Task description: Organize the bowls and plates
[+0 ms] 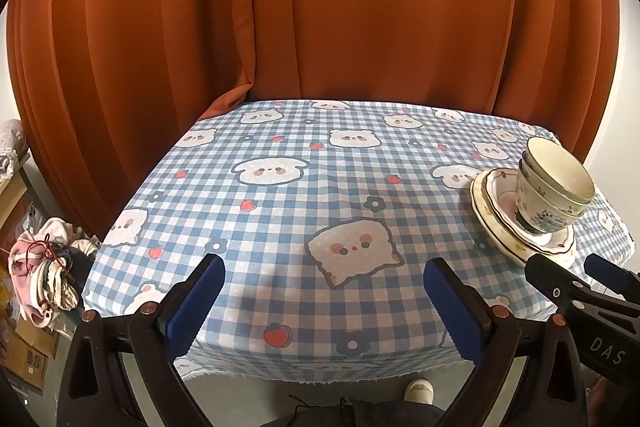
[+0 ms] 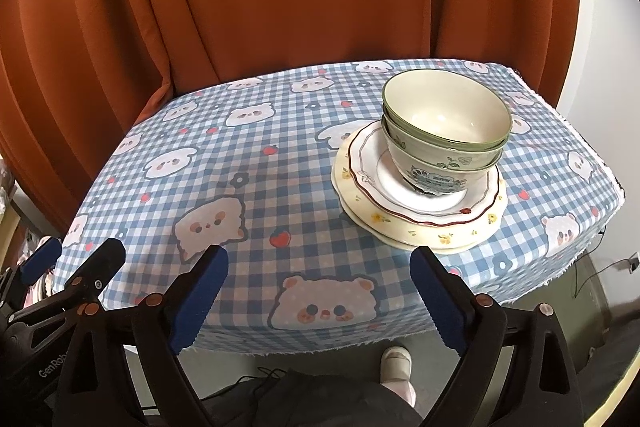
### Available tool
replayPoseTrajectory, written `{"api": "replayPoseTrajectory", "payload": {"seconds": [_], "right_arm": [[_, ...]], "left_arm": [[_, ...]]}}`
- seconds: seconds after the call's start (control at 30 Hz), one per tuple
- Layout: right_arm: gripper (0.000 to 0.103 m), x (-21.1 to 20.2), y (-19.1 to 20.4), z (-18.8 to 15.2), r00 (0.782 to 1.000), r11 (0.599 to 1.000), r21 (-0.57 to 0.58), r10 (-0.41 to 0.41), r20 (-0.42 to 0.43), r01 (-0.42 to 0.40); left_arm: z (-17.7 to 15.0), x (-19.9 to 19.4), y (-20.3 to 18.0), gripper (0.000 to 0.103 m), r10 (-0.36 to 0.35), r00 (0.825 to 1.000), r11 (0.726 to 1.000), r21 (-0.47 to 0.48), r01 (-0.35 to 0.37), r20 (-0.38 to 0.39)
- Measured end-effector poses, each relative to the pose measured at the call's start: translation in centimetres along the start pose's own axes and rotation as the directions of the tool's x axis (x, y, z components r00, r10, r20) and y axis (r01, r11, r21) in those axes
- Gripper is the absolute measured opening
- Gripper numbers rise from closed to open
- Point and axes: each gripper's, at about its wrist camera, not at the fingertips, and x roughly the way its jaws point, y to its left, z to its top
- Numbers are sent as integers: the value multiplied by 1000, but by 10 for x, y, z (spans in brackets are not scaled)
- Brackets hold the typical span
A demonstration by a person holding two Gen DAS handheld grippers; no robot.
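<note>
Right wrist view: our nested green-rimmed ceramic bowls [image 2: 446,131] sit stacked on the scalloped cream plates [image 2: 420,223] on the gingham-clothed desk [image 2: 240,211]; both grippers' fingers gape wide, empty, sorting seemingly finished.

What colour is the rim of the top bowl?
Green, on the top bowl, cream inside; it shows best in the right wrist view.

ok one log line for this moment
left gripper: open, empty | right gripper: open, empty | bowls: nested on stacked plates | tablecloth: otherwise bare
</note>
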Motion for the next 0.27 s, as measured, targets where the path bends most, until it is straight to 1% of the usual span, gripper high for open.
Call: {"api": "replayPoseTrajectory", "payload": {"seconds": [0.27], "right_arm": [[96,0,0,1,1000,1000,2,-5,1,5]], "left_arm": [[0,-2,0,102,1,1000,1000,-3,-1,9]]}}
